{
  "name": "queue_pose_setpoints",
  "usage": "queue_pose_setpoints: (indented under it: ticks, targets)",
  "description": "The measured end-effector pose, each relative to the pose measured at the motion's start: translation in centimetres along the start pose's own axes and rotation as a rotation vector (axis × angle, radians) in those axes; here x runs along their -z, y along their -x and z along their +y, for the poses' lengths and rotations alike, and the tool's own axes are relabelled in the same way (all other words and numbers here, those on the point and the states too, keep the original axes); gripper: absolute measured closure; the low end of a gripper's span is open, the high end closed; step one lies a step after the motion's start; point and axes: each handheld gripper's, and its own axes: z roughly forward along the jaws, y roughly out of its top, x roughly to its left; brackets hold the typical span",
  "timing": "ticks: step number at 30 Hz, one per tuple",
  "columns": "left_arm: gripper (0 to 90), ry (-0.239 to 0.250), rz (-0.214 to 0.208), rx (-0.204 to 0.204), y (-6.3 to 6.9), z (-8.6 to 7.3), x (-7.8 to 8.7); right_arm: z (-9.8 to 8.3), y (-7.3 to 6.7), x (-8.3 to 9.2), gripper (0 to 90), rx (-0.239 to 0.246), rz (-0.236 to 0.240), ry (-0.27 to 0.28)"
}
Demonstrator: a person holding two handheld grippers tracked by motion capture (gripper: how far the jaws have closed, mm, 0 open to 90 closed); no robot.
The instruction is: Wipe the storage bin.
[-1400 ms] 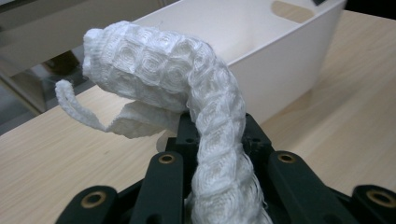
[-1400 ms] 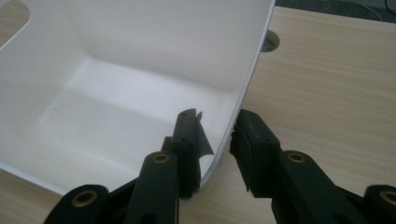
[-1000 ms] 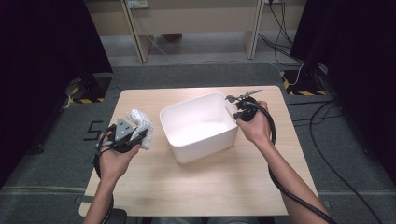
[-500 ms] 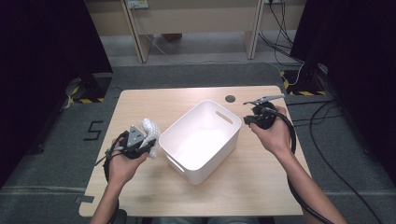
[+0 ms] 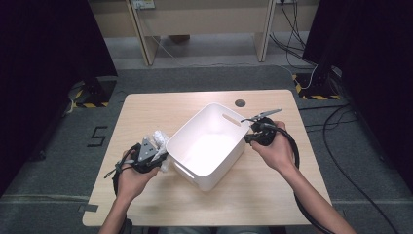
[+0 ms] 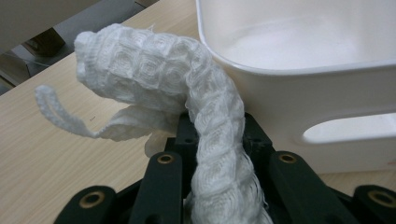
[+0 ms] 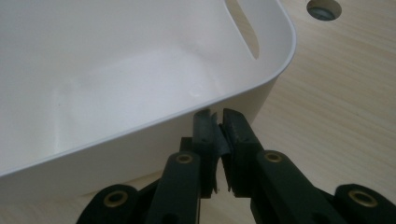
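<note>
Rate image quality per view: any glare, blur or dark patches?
High view: sharp, evenly lit table, black at both sides; bin floor slightly washed out. Left gripper view: cloth weave crisp, bin interior glares, background soft. Right gripper view: right claw at the bin rim soft, wood grain fairly clear, soft shadows inside the bin.
</note>
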Motion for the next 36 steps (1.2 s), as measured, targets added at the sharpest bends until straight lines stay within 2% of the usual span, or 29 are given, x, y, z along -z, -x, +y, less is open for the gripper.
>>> queue_pose_setpoints:
  ticks: [3,4,8,9,10,12,14,15,20,22,23,24,25,27,31,32,35,36]
  targets:
    - [73.3,0.0,0.0,-0.007,0.2,0.1,0.0,0.5,0.2,-0.5,84.2,-0.008,-0.009,0.007]
    - [73.3,0.002,0.002,-0.011,0.4,0.2,-0.1,1.3,0.3,-1.1,84.3,-0.024,-0.015,0.014]
    - [73.3,0.01,-0.002,-0.011,1.4,0.9,-0.6,2.2,0.2,-2.0,84.4,-0.046,-0.029,0.018]
    - [73.3,0.008,0.001,-0.019,1.9,1.4,-1.0,2.9,0.0,-2.8,84.5,-0.055,-0.035,0.02]
    - [73.3,0.008,0.001,-0.019,1.9,1.4,-1.0,2.9,0.0,-2.8,84.5,-0.055,-0.035,0.02]
    - [73.1,0.006,0.002,-0.034,2.7,2.4,-2.0,3.6,-0.3,-3.6,85.3,-0.066,-0.057,0.021]
    - [73.0,-0.002,0.008,-0.043,2.9,3.0,-2.7,3.9,-0.5,-4.0,85.2,-0.072,-0.075,0.023]
    - [73.0,-0.002,0.013,-0.035,2.9,3.2,-3.0,3.9,-0.5,-4.0,84.7,-0.075,-0.083,0.021]
    - [72.9,-0.018,0.026,-0.04,2.4,3.5,-3.5,3.4,-0.4,-3.7,82.4,-0.105,-0.088,0.029]
    - [72.9,-0.028,0.027,-0.048,2.5,3.3,-2.9,3.2,-0.3,-2.8,80.8,-0.128,-0.07,0.067]
    - [72.9,-0.028,0.027,-0.048,2.5,3.3,-2.9,3.2,-0.3,-2.8,80.8,-0.128,-0.07,0.067]
    - [72.9,-0.025,0.027,-0.057,3.0,3.2,-2.2,3.3,-0.2,-2.0,79.0,-0.133,-0.073,0.111]
    - [72.9,-0.025,0.027,-0.057,3.0,3.2,-2.2,3.3,-0.2,-2.0,79.0,-0.133,-0.073,0.111]
    - [72.9,-0.015,0.007,-0.065,3.8,3.0,-1.4,3.6,-0.1,-1.4,75.5,-0.141,-0.055,0.156]
    - [73.3,-0.011,0.004,-0.076,4.5,3.0,-1.2,3.7,-0.3,-1.3,73.2,-0.138,-0.041,0.167]
    - [73.2,-0.008,-0.01,-0.092,5.1,3.1,-1.2,3.7,-0.5,-1.5,72.2,-0.129,-0.03,0.177]
    - [73.4,-0.011,-0.026,-0.111,5.5,3.2,-1.2,3.6,-0.7,-1.7,72.2,-0.125,-0.028,0.177]
    - [73.3,-0.01,-0.036,-0.133,5.8,3.4,-1.2,3.5,-0.9,-1.9,72.2,-0.121,-0.025,0.177]
